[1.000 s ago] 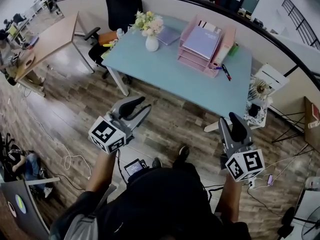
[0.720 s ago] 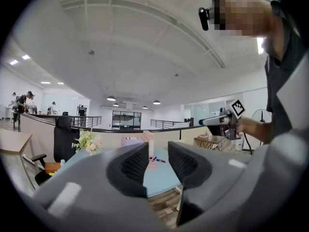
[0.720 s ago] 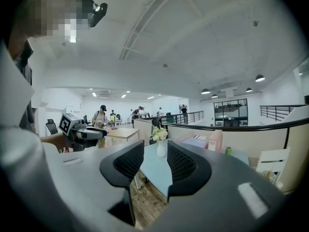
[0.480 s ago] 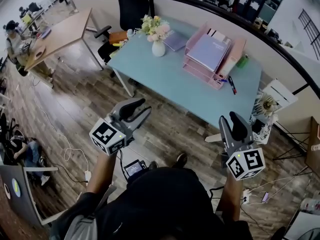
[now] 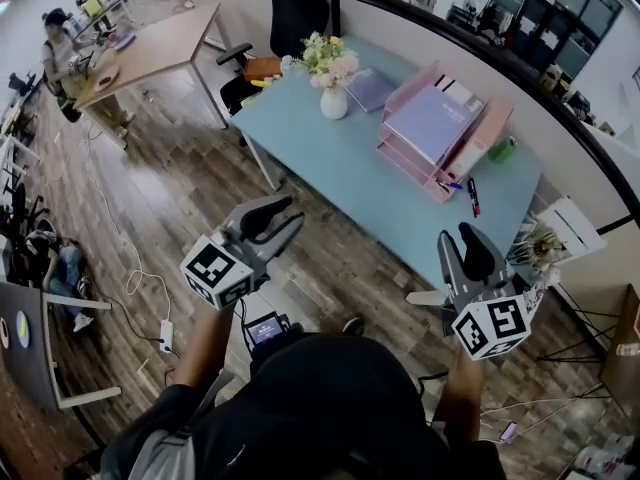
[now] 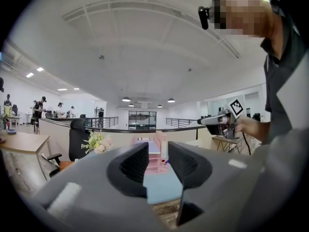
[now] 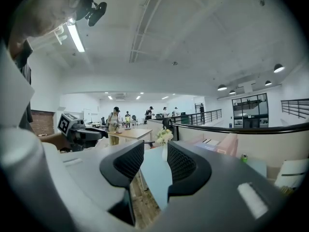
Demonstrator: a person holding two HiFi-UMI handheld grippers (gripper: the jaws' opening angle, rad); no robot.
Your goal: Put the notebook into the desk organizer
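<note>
left tool (image 5: 286,211): held about level over the floor (image 5: 180,198), well short of the bench; jaws spread, nothing between them; in the left gripper view the organizer shows far off through the gap.
right tool (image 5: 458,238): held about level near the bench's near edge, not touching it; jaws spread and empty; in the right gripper view the vase shows far off through the gap.
bench (image 5: 340,173): light blue, ahead of both tools.
notebook (image 5: 369,88): lavender, lies flat at the bench's far edge, between the vase and the organizer, outside the organizer.
organizer (image 5: 410,163): pink stacked trays on the bench's right part, with an upright section on its right side; a lavender folder (image 5: 432,120) lies in the top tray.
vase (image 5: 334,103): white, upright, holding flowers, just left of the notebook.
pens (image 5: 473,196): lie on the bench just in front of the organizer.
green thing (image 5: 503,150): right of the organizer, too small to tell.
chair (image 5: 298,3): black, behind the bench's far left corner.
wooden bench (image 5: 160,43): well apart at the left; a person (image 5: 58,38) stands at its end.
power strip (image 5: 165,336): on the floor, left of the left tool.
</note>
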